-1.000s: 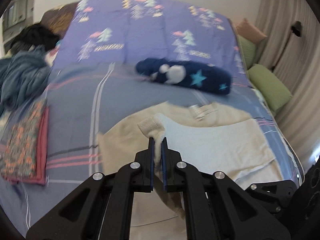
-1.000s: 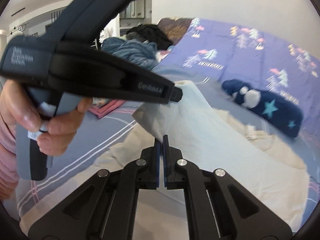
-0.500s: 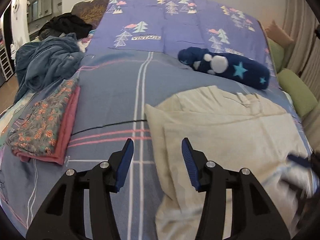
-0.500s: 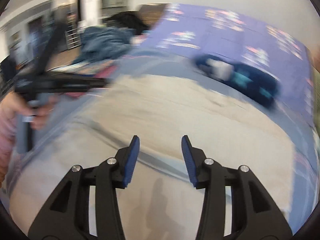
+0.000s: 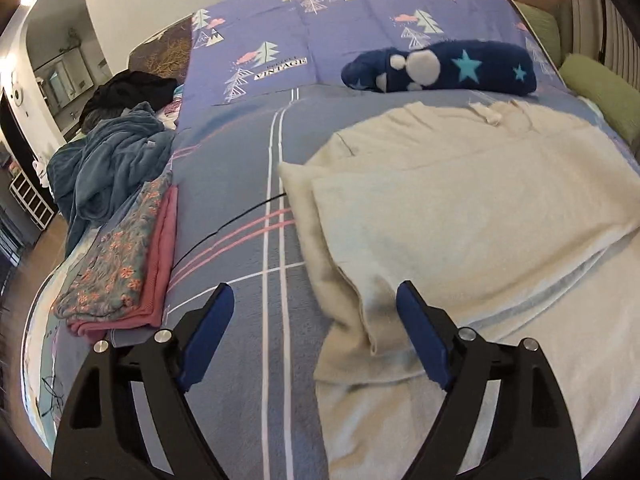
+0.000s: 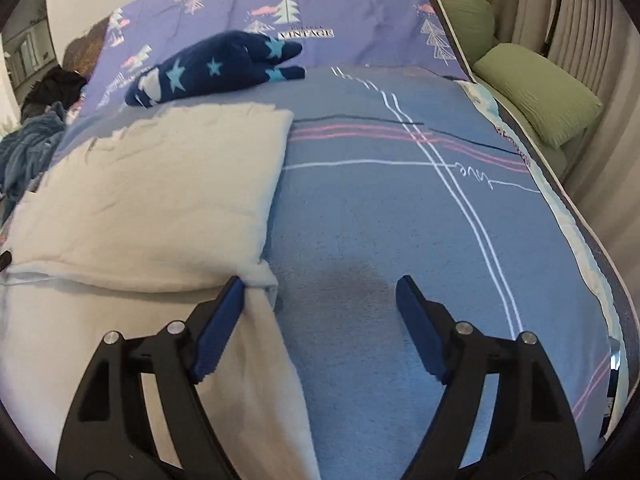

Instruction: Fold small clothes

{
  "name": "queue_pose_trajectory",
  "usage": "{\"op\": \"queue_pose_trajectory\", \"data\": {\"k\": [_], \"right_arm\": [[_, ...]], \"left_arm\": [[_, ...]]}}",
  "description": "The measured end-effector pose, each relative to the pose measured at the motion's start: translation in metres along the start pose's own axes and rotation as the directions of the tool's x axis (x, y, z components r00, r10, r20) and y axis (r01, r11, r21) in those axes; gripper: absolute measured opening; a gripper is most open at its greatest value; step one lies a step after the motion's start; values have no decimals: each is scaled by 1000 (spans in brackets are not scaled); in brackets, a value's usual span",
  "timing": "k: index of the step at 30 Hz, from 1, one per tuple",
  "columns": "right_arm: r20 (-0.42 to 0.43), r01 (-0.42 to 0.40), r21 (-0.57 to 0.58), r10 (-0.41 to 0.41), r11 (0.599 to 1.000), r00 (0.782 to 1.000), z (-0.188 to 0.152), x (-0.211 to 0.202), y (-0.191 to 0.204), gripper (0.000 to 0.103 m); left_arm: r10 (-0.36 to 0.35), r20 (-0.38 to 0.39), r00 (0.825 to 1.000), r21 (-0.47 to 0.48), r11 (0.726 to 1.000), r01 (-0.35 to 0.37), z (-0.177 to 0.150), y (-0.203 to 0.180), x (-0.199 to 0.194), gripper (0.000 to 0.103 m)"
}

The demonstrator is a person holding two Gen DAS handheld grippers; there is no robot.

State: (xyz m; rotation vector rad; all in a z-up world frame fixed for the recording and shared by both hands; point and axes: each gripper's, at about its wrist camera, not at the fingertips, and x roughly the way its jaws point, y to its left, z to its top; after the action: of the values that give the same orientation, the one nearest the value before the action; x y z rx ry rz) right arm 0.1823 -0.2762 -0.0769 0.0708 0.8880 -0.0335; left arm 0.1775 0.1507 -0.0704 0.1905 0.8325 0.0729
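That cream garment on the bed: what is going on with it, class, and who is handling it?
A person with a two-finger gripper in each hand is folding the cream garment on the blue striped bed cover. One fold is laid over. The left gripper and the right gripper have just been opening and now stand open, one at each side of the garment's folded part, holding nothing. A folded floral and pink pile lies to one side, and a navy star-patterned piece lies beyond the garment.

A home bedroom: bed (image 5: 240, 168), green pillows (image 6: 536, 92), curtains (image 6: 592, 8).
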Motion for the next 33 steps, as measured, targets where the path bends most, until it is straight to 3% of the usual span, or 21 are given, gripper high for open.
{"op": "queue_pose_trajectory", "data": {"k": [3,6,9,15,17,19,20,22,23,25,29,31,33], "right_arm": [[42,-63,-16,63,998,997,1,-14,5,62],[52,-112,-43,114,993,992,6,-20,20,60],[30,-113,-67,115,991,993,9,-15,28,59],[31,-187,44,186,981,982,2,-13,0,61],[33,-193,43,192,980,981,-3,-14,-7,62],[30,-171,1,171,985,985,-9,-13,-7,71],[26,-160,-20,161,987,987,-12,-12,-6,73],[4,-168,-30,168,985,986,-17,-7,-7,78],[4,-191,-17,191,981,982,-18,-5,-10,79],[9,-223,-1,223,975,975,-18,-5,-13,83],[17,-273,15,272,962,962,-19,-5,-18,88],[17,-284,16,284,959,959,-19,-4,-19,90],[21,-302,25,301,953,953,-19,-5,-21,91]], "left_arm": [[-48,34,998,-7,999,49,3,-3,-18,84],[-68,44,997,-40,997,70,10,-13,-29,84],[-154,59,986,-39,987,156,20,-30,-39,84],[-321,105,941,56,947,317,67,-100,-53,84],[-388,92,917,114,919,377,90,-138,-52,84],[-444,61,894,140,890,433,108,-168,-46,83],[-482,42,875,152,869,471,120,-191,-42,80],[-519,5,855,180,842,509,136,-227,-32,52],[-525,-32,851,197,831,520,144,-248,-23,45],[-518,-86,851,212,825,524,157,-279,-8,26],[-507,-188,841,230,810,540,179,-339,18,26],[-476,-229,849,250,814,524,187,-367,27,31],[-432,-242,869,279,827,489,196,-390,35,48]]}}
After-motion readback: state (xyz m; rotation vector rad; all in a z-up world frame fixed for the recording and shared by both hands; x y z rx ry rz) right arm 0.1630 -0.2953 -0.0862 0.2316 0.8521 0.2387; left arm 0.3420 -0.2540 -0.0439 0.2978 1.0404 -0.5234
